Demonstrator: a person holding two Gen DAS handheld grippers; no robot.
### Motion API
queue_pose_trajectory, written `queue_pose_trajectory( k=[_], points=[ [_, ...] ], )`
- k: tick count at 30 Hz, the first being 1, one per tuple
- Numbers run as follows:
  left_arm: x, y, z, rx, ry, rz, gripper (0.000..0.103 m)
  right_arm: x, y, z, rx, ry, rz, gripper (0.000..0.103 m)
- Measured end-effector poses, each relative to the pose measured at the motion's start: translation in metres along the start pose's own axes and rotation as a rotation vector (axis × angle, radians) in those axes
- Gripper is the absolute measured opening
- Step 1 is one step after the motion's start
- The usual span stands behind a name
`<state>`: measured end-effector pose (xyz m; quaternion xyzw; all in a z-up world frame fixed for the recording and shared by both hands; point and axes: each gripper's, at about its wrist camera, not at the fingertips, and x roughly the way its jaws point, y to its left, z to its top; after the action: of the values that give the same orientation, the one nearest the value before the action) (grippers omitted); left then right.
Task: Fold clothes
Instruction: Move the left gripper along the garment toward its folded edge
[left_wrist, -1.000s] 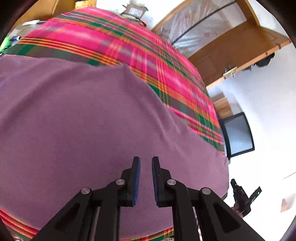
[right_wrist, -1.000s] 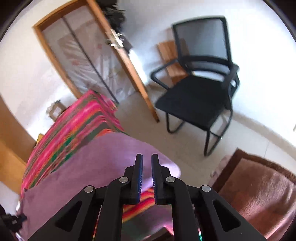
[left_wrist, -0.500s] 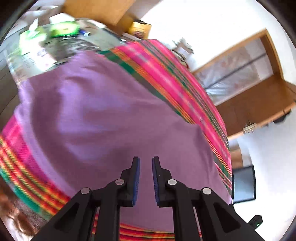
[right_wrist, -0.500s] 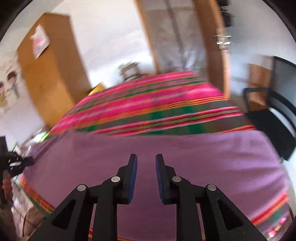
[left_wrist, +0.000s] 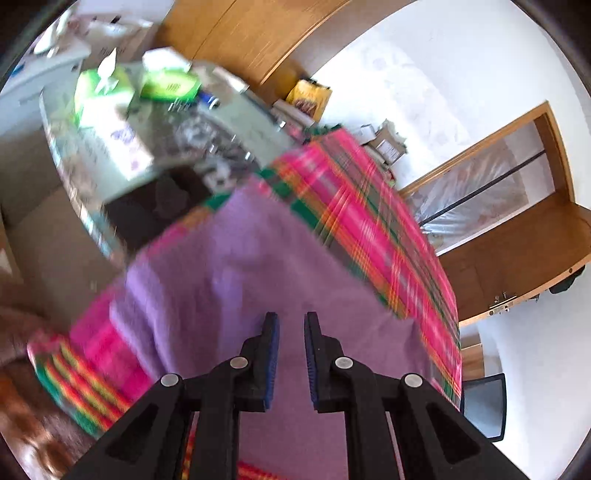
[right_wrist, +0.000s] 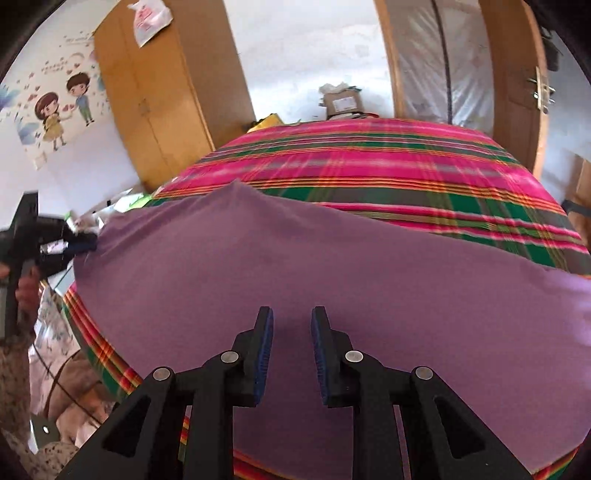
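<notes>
A purple garment (left_wrist: 258, 258) (right_wrist: 295, 258) lies spread flat across the near part of a bed with a pink, green and orange plaid cover (left_wrist: 369, 221) (right_wrist: 369, 158). My left gripper (left_wrist: 291, 317) hovers over the garment's left part with a narrow gap between its blue pads and nothing in it. In the right wrist view the left gripper (right_wrist: 79, 245) shows by the garment's left corner, held by a hand (right_wrist: 26, 291). My right gripper (right_wrist: 291, 312) is above the garment's near middle. Its jaws are opening, with no cloth between them.
A cluttered table with green tissue boxes (left_wrist: 110, 92) stands beyond the bed's left end. A wooden wardrobe (right_wrist: 166, 92) and a wooden door (right_wrist: 517, 74) are behind the bed. A black chair (left_wrist: 484, 402) is off the bed's right side.
The right view swung from the black chair round onto the bed, and its jaws widened. The left view swept leftward along the garment toward its left end and the cluttered table.
</notes>
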<state>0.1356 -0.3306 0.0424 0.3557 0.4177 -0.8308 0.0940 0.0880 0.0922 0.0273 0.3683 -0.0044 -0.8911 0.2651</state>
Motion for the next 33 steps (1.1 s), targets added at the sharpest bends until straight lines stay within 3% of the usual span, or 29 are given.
queue_pose_trajectory(
  k=[2, 5, 10, 14, 16, 17, 19, 26, 31, 33],
  points=[
    [0.005, -0.009, 0.013, 0.027, 0.003, 0.013, 0.014, 0.006, 0.007, 0.002, -0.005, 0.008, 0.015, 0.023],
    [0.029, -0.023, 0.027, 0.097, 0.11, 0.024, 0.016, 0.015, 0.018, 0.005, -0.013, 0.022, 0.037, 0.023],
    [0.068, -0.029, 0.038, 0.178, 0.198, 0.116, 0.016, 0.03, 0.032, 0.007, -0.035, 0.041, 0.039, 0.024],
    [0.07, -0.011, 0.048, 0.113, 0.146, 0.139, 0.015, 0.035, 0.036, 0.011, -0.031, 0.049, 0.035, 0.025],
    [0.069, 0.002, 0.054, 0.073, 0.13, 0.137, 0.002, 0.036, 0.036, 0.012, -0.027, 0.05, 0.032, 0.026],
    [0.069, 0.008, 0.056, 0.052, 0.131, 0.13, 0.002, 0.037, 0.036, 0.012, -0.024, 0.05, 0.031, 0.026],
    [0.069, 0.018, 0.057, 0.022, 0.133, 0.078, 0.002, 0.039, 0.037, 0.012, -0.016, 0.049, 0.028, 0.027],
    [0.06, 0.02, 0.059, 0.046, 0.136, 0.036, 0.002, 0.036, 0.047, 0.012, -0.035, 0.03, -0.013, 0.032],
    [0.029, 0.028, 0.055, 0.057, 0.115, 0.034, 0.006, 0.031, 0.065, 0.016, -0.074, -0.005, -0.008, 0.032],
    [0.014, 0.033, 0.05, 0.069, 0.092, 0.054, 0.013, 0.034, 0.081, 0.019, -0.124, -0.012, 0.022, 0.032]
  ],
)
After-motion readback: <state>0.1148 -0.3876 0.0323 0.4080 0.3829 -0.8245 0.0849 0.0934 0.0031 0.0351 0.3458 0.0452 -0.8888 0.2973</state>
